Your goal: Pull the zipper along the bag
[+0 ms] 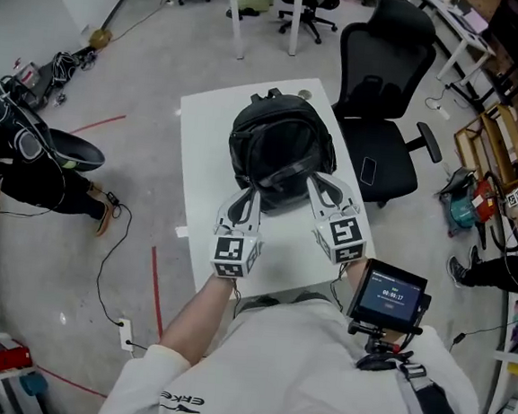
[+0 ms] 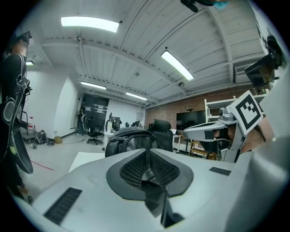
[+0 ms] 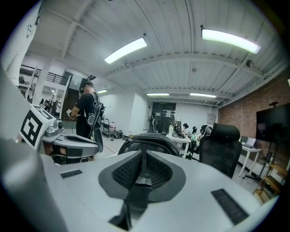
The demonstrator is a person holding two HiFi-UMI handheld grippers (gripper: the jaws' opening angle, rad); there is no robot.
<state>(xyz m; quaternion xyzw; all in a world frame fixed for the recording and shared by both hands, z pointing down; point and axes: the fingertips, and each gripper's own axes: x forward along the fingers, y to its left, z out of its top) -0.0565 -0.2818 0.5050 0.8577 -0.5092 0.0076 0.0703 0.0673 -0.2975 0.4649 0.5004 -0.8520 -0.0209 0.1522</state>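
A black backpack (image 1: pixel 278 140) lies on the white desk (image 1: pixel 206 138) just above the middle of the head view, filling the far half of the desktop. Its body is rounded and puffed, and the fabric is creased and faintly shiny. Curved seams arc across the upper face, and a small carry loop sticks out at the far end. The zipper pull itself is too small to make out. The left gripper (image 1: pixel 249 194) and the right gripper (image 1: pixel 318 184) reach up from the bottom of the frame and angle inward, their tips at the bag's near edge; whether they touch it is unclear. In the left gripper view the fingers (image 2: pixel 136 170) are pressed together with nothing between them, and the bag (image 2: pixel 129 138) sits beyond them. The right gripper's fingers (image 3: pixel 129 170) are likewise closed and empty, with the bag (image 3: pixel 147 140) rising just behind. A black office chair (image 1: pixel 384 68) stands at the desk's right.
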